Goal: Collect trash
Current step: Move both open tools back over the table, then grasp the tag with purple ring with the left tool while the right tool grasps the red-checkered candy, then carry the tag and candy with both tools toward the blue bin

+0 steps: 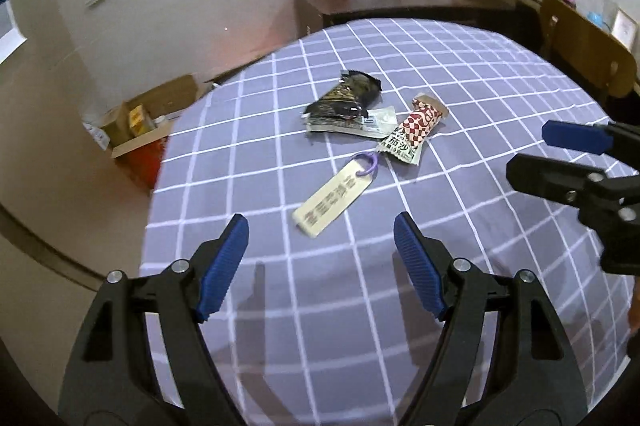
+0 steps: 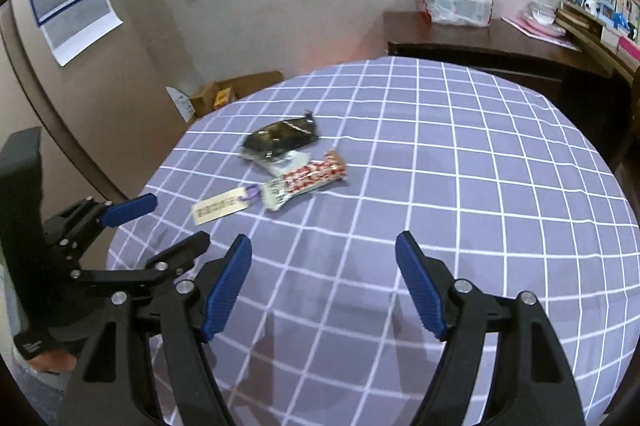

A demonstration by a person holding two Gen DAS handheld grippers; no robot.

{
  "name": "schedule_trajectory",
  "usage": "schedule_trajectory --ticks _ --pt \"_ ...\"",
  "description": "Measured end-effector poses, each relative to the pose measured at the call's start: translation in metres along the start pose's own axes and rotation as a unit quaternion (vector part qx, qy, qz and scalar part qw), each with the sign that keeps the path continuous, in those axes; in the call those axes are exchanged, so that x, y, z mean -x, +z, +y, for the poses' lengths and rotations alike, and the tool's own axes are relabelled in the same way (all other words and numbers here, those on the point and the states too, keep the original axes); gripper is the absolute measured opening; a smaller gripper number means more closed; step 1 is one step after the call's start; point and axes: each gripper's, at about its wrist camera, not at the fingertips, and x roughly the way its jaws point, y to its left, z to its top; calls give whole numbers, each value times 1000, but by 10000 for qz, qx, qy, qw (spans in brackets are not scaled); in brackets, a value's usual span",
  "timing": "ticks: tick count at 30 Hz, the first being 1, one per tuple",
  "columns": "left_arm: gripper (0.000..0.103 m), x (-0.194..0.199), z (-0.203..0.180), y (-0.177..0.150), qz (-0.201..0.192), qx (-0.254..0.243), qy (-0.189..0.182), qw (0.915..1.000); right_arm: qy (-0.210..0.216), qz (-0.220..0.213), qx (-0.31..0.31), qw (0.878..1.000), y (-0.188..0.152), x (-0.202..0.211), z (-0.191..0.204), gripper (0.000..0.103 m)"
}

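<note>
Left wrist view shows the approach step: left gripper and right gripper hover wide open, empty; wrappers and tag lie mid-counter, farther off; next, reach forward and pinch one.

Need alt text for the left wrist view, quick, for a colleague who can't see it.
The left tongs hang open and empty over a purple checked tablecloth. Ahead lie a dark wrapper, a red-and-white wrapper and a cream tag on a purple ring. The right tongs, also open, reach in from the right edge.
</note>
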Motion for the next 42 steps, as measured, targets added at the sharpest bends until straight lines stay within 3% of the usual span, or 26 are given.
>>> schedule_trajectory --ticks 2,4,10,13,18,22,24,28,34,42 --pt "65 -11 0 4 31 -84 -54 9999 48 93 -39 9999 5 -7 -7 73" --pt "44 -20 2 9 118 -55 -109 9999 58 169 -34 9998 9 -14 -7 73" --pt "17 -30 9 15 56 69 -637 9979 410 408 -218 9981 24 -42 -3 73" --pt "9 -29 20 14 9 369 -844 9958 350 370 -198 9985 30 -54 7 73" --pt "4 -24 33 7 -64 753 -858 9934 -19 283 -260 9993 40 -69 15 73" --pt "1 -14 40 2 -198 958 -800 9920 -233 320 -157 9991 42 -79 18 54" --pt "0 -11 43 0 -235 1063 -803 9908 -295 303 -67 9991 41 -79 21 51" --pt "0 0 47 -5 -344 1223 -834 9884 -266 292 -20 9992 36 -72 20 41" --pt "0 19 47 -16 -442 1362 -921 9854 3 303 -101 9995 23 -54 14 40" --pt "0 54 58 -35 -641 1601 -945 9805 404 155 -16 9991 8 -18 41 40"
